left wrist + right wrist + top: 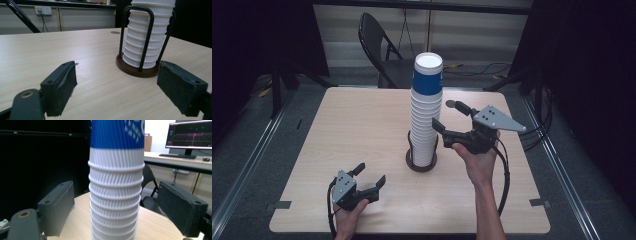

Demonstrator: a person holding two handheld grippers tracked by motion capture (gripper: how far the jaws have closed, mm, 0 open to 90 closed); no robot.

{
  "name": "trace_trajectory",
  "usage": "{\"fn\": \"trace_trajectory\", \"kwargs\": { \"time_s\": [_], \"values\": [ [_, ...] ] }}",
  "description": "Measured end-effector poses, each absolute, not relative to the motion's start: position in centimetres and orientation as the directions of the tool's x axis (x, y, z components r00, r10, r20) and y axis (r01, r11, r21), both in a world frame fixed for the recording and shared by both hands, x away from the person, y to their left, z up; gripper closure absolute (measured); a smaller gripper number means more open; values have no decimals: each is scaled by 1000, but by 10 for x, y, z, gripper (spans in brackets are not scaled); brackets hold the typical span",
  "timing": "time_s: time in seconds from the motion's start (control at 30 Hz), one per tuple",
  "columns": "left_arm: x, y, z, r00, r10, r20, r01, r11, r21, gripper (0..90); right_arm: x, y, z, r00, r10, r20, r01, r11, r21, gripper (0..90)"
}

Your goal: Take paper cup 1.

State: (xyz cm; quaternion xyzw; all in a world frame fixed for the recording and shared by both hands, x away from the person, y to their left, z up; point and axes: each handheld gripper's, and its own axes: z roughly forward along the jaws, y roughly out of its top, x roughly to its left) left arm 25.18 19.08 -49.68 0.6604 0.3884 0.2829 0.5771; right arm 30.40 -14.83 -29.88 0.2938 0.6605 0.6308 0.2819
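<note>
The pale wooden counter (362, 130) is kept bare so that the tall stack of ribbed white paper cups (425, 131), topped by a blue one, can be reached at its middle. The stack is steadied by a dark round wooden base with black wire hoops (140, 67). The right hand-held gripper (447, 114) is raised level with the stack's upper half, released, its jaws spread on either side of the cups, seemingly to take some off. The left hand-held gripper (371, 175) is rested low, released, clear of the base.
</note>
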Motion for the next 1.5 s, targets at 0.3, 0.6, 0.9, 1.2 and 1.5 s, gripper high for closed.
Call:
{"fn": "trace_trajectory", "kwargs": {
  "time_s": [0.3, 0.6, 0.9, 1.2, 1.5],
  "values": [
    [252, 190, -497, 540, 839, -74, 188, -34, 982, 158, 313, -147, -277, -673, 739, -29, 8, 46, 999, 134],
    [252, 190, -497, 539, 839, -76, 190, -33, 981, 160, 328, -138, -265, -687, 726, -18, 23, 46, 999, 130],
    [251, 191, -497, 537, 840, -77, 188, -30, 982, 162, 338, -128, -253, -689, 723, -42, -8, 51, 999, 131],
    [251, 191, -497, 538, 839, -80, 186, -26, 982, 163, 355, -118, -246, -701, 713, -23, 17, 49, 999, 128],
    [251, 191, -497, 537, 840, -79, 185, -26, 982, 164, 365, -109, -246, -702, 711, -21, 38, 67, 997, 126]
  ]
}}
